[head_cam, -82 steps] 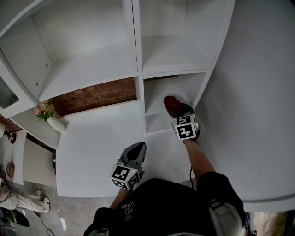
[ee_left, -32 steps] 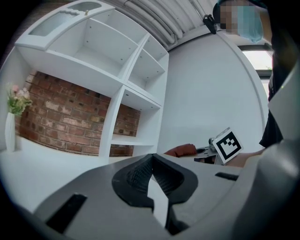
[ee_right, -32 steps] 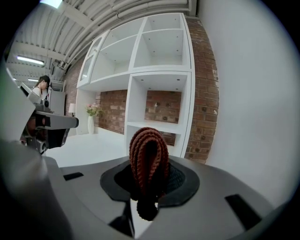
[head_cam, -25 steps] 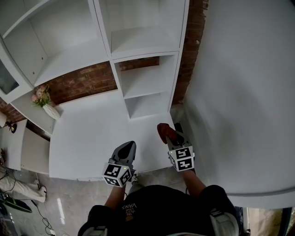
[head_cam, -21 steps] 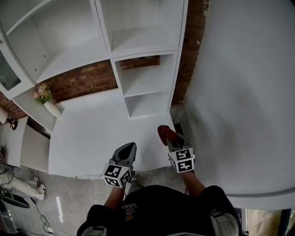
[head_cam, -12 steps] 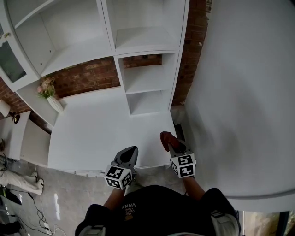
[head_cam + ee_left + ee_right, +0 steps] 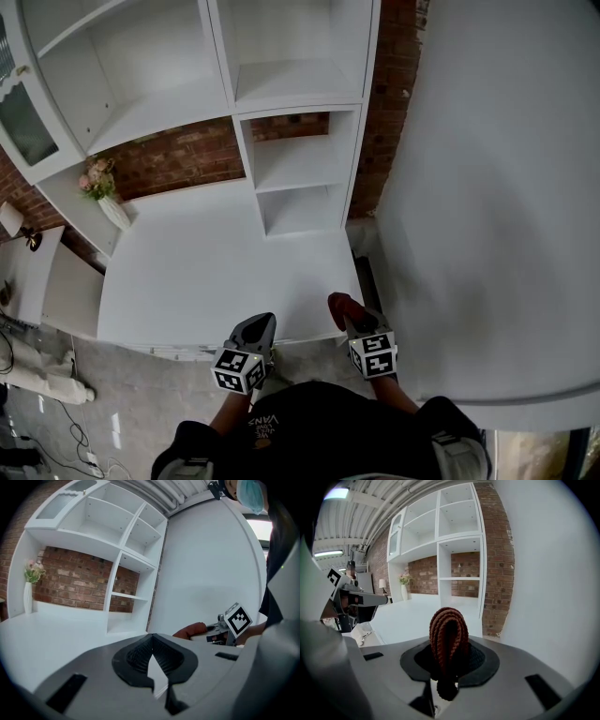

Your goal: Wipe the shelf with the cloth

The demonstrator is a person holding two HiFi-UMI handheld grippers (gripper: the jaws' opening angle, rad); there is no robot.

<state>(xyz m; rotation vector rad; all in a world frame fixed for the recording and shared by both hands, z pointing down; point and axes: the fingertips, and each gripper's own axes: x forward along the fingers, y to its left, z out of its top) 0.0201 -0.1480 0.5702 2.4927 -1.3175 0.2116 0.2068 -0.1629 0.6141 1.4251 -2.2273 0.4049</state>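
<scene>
Pulled back from shelf (image 7: 298, 161) to tabletop (image 7: 202, 277) edge: right gripper (image 7: 448, 667), jaws pinching rust-red cloth (image 7: 448, 630); left gripper (image 7: 151, 658), jaws pressed together, empty.

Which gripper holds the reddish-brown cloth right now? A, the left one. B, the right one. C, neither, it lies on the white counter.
B: the right gripper is shut on the cloth, while the left gripper is shut with nothing between its jaws.
</scene>
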